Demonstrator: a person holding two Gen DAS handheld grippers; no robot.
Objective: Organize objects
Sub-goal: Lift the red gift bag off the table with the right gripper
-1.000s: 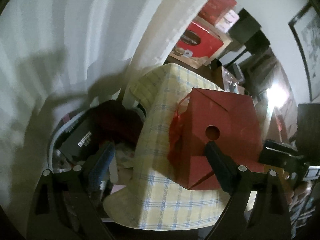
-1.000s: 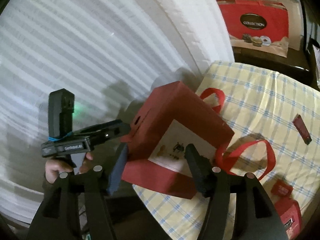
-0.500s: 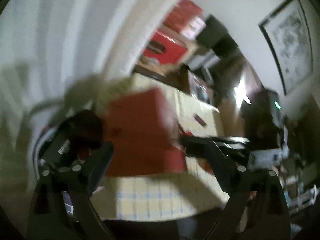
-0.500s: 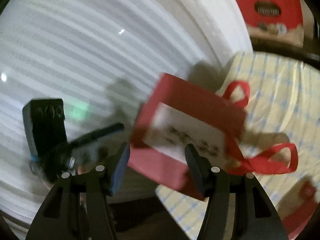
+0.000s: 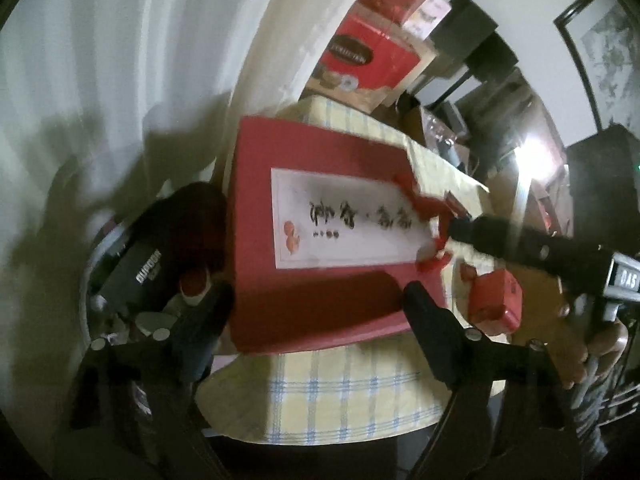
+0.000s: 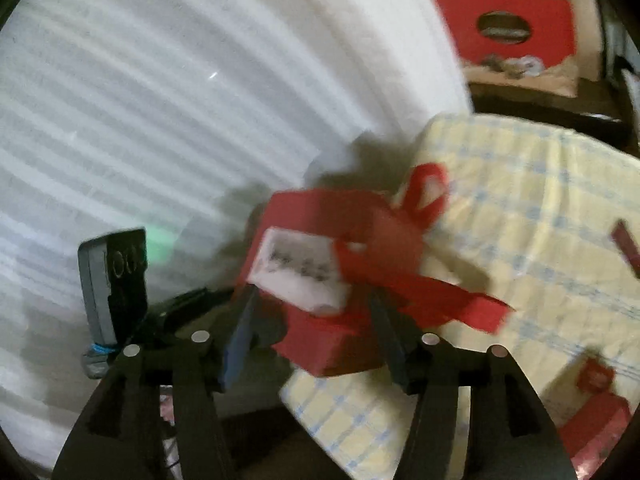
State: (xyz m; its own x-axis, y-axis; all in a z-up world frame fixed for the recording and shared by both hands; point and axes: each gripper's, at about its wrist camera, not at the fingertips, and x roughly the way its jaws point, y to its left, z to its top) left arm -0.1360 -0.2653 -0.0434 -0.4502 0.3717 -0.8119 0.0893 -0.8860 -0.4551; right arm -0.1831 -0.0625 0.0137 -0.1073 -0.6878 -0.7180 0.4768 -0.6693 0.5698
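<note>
The red gift bag (image 5: 320,248) lies label-up at the desk's (image 5: 344,392) near corner, long axis running across between our left gripper (image 5: 320,312) fingers, which have just narrowed without touching. Our right gripper (image 6: 316,320) is half-open around its end; grip unclear.

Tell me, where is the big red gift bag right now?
The big red gift bag lies label-up at the near edge of the checked tablecloth, between the left gripper's fingers in the left wrist view.
</note>
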